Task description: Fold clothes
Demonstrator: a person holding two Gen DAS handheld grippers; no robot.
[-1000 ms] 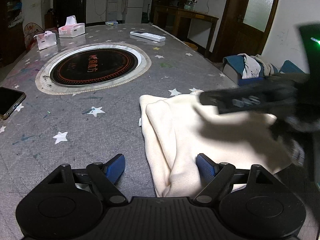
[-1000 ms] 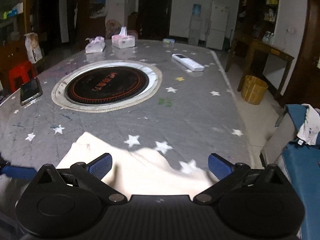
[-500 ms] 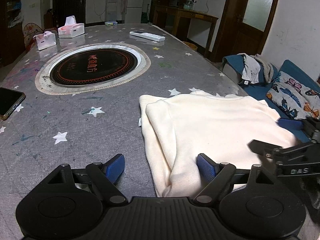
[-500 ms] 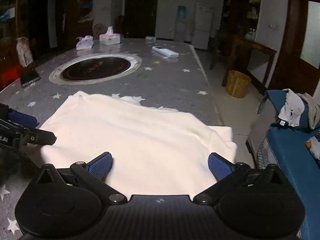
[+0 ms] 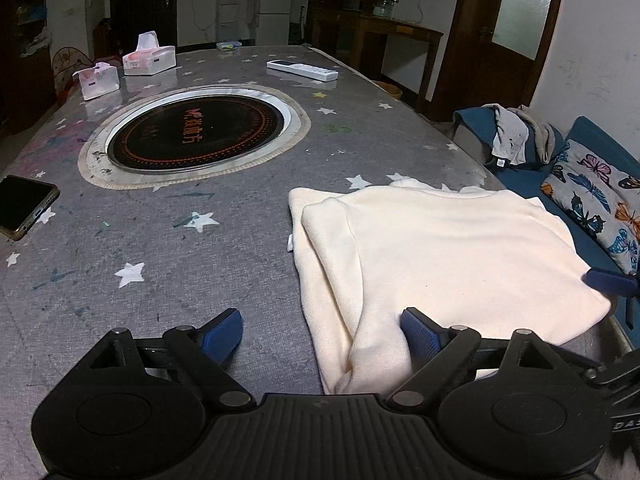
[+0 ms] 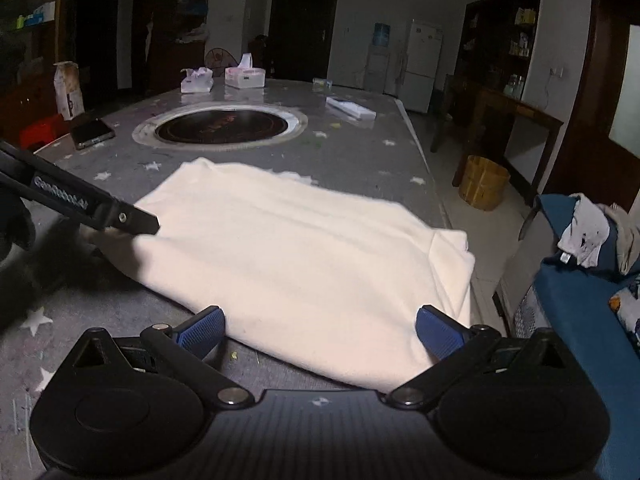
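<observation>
Left of the cream garment (image 5: 448, 256), your left claw (image 5: 320, 330) stands spread, its jaws having just been opening; only the near left corner of the cloth lies between them, unpinched. One garment lies part-folded on the tabletop (image 5: 160, 264), its long axis running left to right between your two claws. At the garment's right end, your right claw (image 6: 318, 330) is also spread over the near edge, pressing nothing. The two claws look about equally close.

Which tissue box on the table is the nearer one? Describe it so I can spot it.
Start at the round black cooktop set in the grey star-patterned table. Beyond its far left edge stand two pink-and-white tissue boxes; the nearer tissue box is smaller, leftmost, its tissue crumpled low.
</observation>
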